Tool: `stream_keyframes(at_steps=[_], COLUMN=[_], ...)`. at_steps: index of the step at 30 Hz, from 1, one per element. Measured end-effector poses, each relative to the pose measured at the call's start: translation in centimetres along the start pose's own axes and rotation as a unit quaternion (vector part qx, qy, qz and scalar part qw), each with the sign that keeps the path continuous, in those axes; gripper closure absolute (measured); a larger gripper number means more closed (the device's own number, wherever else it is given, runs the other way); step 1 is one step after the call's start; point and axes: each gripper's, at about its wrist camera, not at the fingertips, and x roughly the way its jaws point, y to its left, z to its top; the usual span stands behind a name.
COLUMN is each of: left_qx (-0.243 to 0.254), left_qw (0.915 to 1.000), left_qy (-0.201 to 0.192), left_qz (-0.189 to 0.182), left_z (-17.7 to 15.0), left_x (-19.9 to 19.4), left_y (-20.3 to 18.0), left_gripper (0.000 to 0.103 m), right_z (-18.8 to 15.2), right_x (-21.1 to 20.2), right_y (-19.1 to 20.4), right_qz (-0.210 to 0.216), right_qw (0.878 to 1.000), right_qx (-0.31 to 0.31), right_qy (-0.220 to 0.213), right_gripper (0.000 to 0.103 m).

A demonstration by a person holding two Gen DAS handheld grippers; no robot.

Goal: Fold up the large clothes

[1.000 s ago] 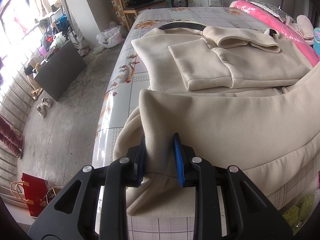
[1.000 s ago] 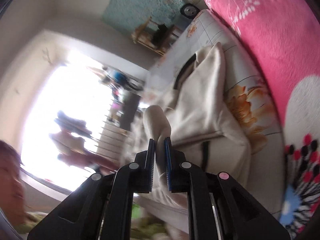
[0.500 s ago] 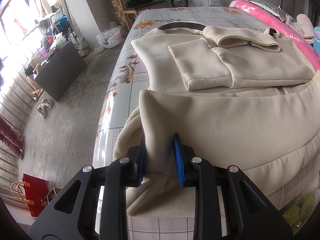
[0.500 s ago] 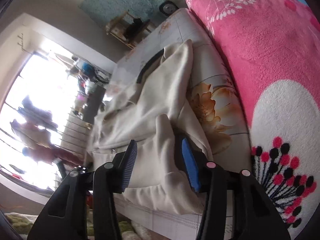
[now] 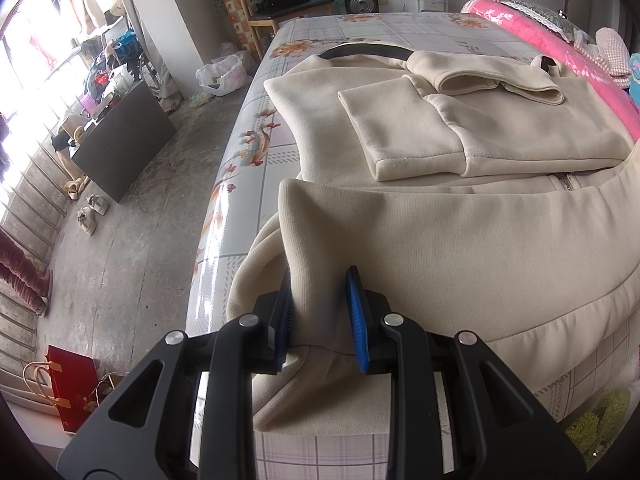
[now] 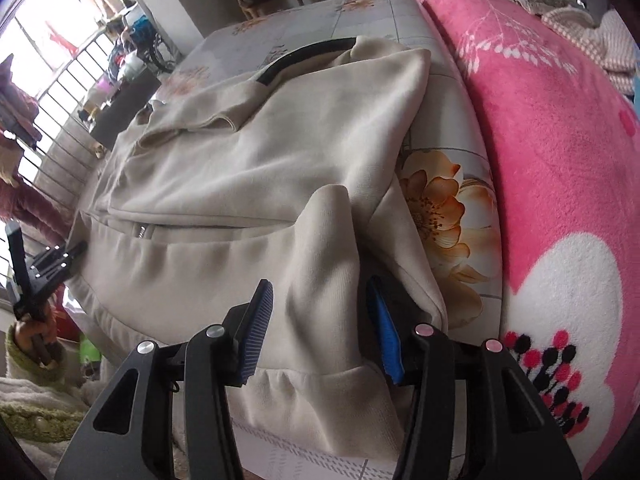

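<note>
The bed [image 5: 360,28] carries a glossy cover printed with grey checks and orange flowers; its near edge drops to a bare grey concrete floor [image 5: 132,220]. A pink fleece blanket [image 6: 552,168] borders the far side, just beside the cream jacket [image 5: 460,240]. That jacket, thick and soft with a zip, lies across the bed, its sleeves folded over the chest and its ribbed hem doubled back toward the near edge. Open cover shows beyond the collar and along the left rim. A low dark cabinet [image 5: 124,140] and a wooden chair [image 5: 276,8] stand well apart on the floor, with shoes near the window bars.

My left tool [image 5: 320,316] is clamped on a raised fold of the hem. My right tool [image 6: 320,328] has just been opening; its blue pads stand apart with a ridge of the hem between them, unpressed.
</note>
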Motion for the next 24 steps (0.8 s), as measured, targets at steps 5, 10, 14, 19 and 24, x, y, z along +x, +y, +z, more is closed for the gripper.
stream_keyframes(at_steps=[5, 10, 14, 19, 24], left_qx=[-0.002, -0.001, -0.001, 0.000, 0.002], left_qw=[1.0000, 1.0000, 1.0000, 1.0000, 1.0000], left_qy=[0.002, 0.002, 0.001, 0.001, 0.000], left_qz=[-0.001, -0.001, 0.000, 0.000, 0.001], left_z=[0.0, 0.0, 0.0, 0.0, 0.0], left_x=[0.0, 0.0, 0.0, 0.0, -0.1], left_y=[0.1, 0.1, 0.0, 0.1, 0.0], left_gripper=[0.079, 0.079, 0.079, 0.079, 0.079], right_z=[0.0, -0.1, -0.3, -0.6, -0.8], right_x=[0.2, -0.2, -0.4, -0.7, -1.2], right_y=[1.0, 0.8, 1.2, 1.5, 1.9], right_qz=[-0.042, -0.051, -0.065, -0.073, -0.081], right_qw=[0.999, 0.999, 0.998, 0.997, 0.996], right_qx=[-0.021, -0.007, -0.009, -0.003, -0.002], right_qy=[-0.002, -0.010, -0.017, -0.025, -0.035], right_gripper=[0.075, 0.084, 0.090, 0.093, 0.095])
